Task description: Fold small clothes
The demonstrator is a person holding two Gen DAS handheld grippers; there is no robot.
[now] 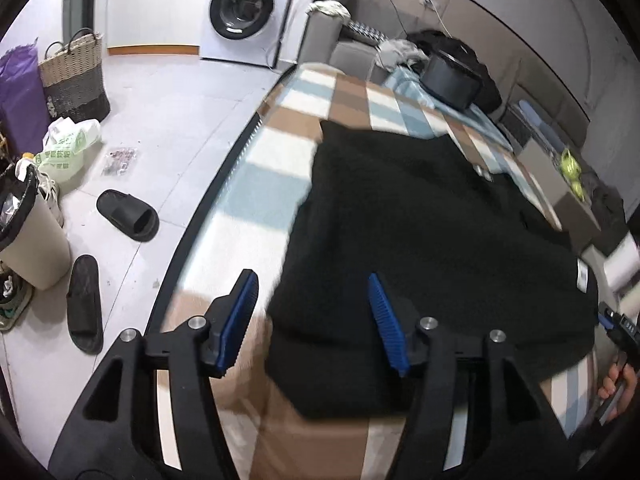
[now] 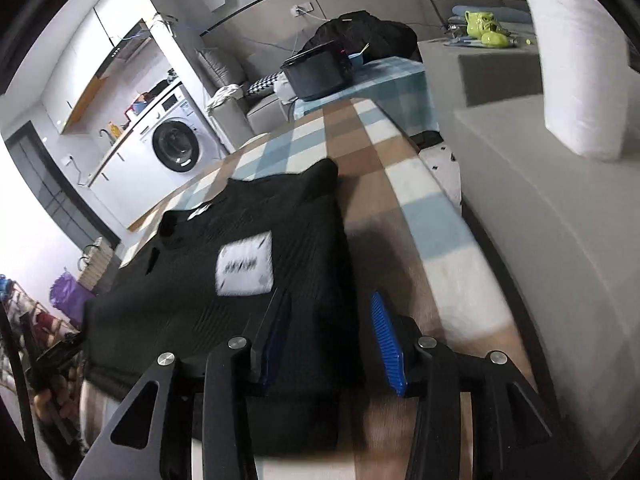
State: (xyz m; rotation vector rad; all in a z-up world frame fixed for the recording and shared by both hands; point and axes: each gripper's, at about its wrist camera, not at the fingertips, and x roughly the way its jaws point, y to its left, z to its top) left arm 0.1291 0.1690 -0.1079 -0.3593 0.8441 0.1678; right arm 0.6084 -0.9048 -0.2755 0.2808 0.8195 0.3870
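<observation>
The black garment (image 1: 432,240) lies spread flat on the checked blanket (image 1: 264,184) that covers the desk, its near hem facing the person and its white label (image 2: 245,265) showing toward the right side. Both pairs of tongs stand released, gripping nothing. The left tongs (image 1: 316,320) straddle the garment's near left corner, one blue pad (image 1: 240,316) over bare blanket just outside the garment, the other above the black cloth. The right tongs (image 2: 332,340) do the same at the garment's near right edge.

Judging from this, the step in hand is taking hold of the near hem at both corners to start a fold. To do it well, each pair should pinch only the garment's edge, not the blanket under it. Both sides should close at matching spots along the hem, so the garment lifts evenly and the fold lands square, toward the far edge of the garment
</observation>
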